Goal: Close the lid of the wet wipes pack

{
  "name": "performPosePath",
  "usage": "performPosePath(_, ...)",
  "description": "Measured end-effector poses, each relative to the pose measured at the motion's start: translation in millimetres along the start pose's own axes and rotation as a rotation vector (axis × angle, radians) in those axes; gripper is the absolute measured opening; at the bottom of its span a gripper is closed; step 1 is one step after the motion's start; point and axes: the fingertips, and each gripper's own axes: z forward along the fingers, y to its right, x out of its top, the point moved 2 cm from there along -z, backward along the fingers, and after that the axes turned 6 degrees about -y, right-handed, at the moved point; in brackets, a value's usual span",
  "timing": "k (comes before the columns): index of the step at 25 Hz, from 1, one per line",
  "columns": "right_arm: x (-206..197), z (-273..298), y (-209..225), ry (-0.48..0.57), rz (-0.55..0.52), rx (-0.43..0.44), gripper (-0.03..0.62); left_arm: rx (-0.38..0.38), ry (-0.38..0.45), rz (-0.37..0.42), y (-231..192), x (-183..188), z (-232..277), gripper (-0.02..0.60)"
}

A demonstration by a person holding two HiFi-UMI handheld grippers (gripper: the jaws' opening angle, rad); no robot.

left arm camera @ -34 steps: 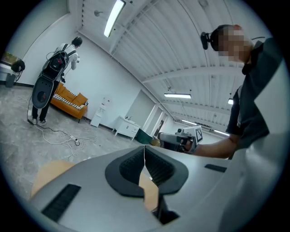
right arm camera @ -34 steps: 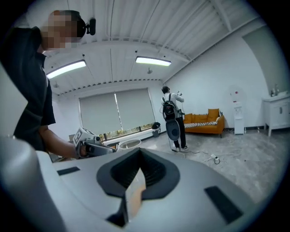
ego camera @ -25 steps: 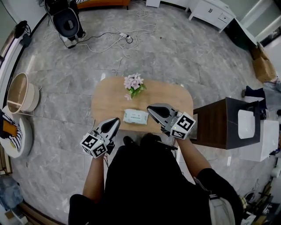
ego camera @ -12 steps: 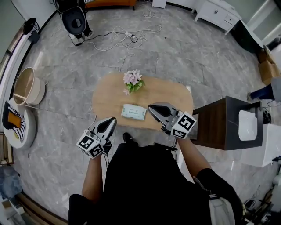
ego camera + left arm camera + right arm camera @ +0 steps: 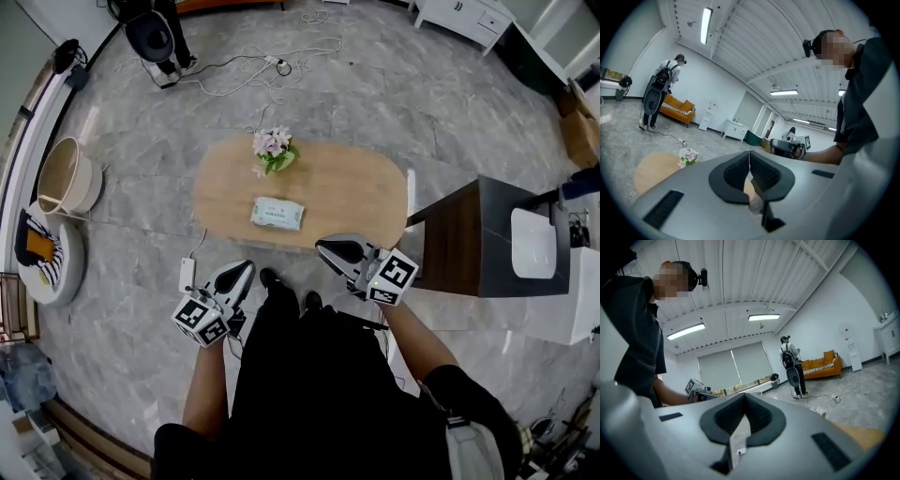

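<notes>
The wet wipes pack (image 5: 277, 214), pale green with a white label, lies flat in the middle of the oval wooden table (image 5: 356, 192). It is too small to tell how its lid stands. Both grippers hang over the floor, short of the table's near edge and apart from the pack. My left gripper (image 5: 246, 268) is shut with nothing in it, and its pads meet in the left gripper view (image 5: 749, 154). My right gripper (image 5: 326, 247) is also shut and empty (image 5: 745, 397). Neither gripper view shows the pack.
A small bunch of pink flowers (image 5: 272, 147) stands at the table's far left. A dark wooden cabinet (image 5: 469, 239) is close on the right. A white power strip (image 5: 187, 275) and cables (image 5: 253, 70) lie on the floor. A person (image 5: 661, 93) stands far back.
Both grippers have drawn back from the table's near edge to over the floor, staying shut. The table and pack now lie farther off in the head view.
</notes>
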Motion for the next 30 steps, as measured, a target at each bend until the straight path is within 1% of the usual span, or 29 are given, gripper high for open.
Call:
performPosePath(3, -13.8, -6.2, -26.1, -0.01, 0.012, 0.029, 0.009, -0.03, -0.023, 0.0, 24.7, -17.6, -0.4, 0.018)
performPosePath(7, -22.2, -12.1, -62.5, -0.023, -0.002, 0.055, 0.009, -0.069, -0.041, 0.018, 45.5, -27.5, -8.7, 0.018)
performPosePath(12, -18.6, -15.4, -97.0, -0.02, -0.025, 0.036, 0.009, -0.11, -0.029, 0.054, 61.1, -26.2, -31.9, 0.018)
performPosePath(15, -20.3, -10.1, -124.3, -0.017, -0.022, 0.027, 0.009, -0.132, -0.015, 0.066, 72.7, -30.3, -57.5, 0.018)
performPosePath(18, -26.0, 0.9, -145.7, -0.01, -0.011, 0.023, 0.009, -0.13, 0.0, 0.044, 73.7, -47.5, -84.4, 0.018)
performPosePath(21, -32.7, 5.1, -164.9, 0.012, 0.01, 0.018, 0.008, -0.123, -0.008, 0.01, 74.3, -76.1, -104.8, 0.018)
performPosePath(23, -39.1, 8.6, -178.7, 0.002, 0.01, 0.027, 0.008, -0.115, -0.007, -0.009, 74.9, -88.4, -115.3, 0.018)
performPosePath(26, -46.9, 11.2, -192.2, -0.027, 0.001, 0.046, 0.008, -0.109, 0.011, -0.01, 80.0, -91.1, -126.3, 0.018)
performPosePath(30, -45.6, 15.4, -193.5, -0.028, -0.005, 0.036, 0.008, -0.094, 0.02, -0.005, 76.2, -86.2, -137.8, 0.018)
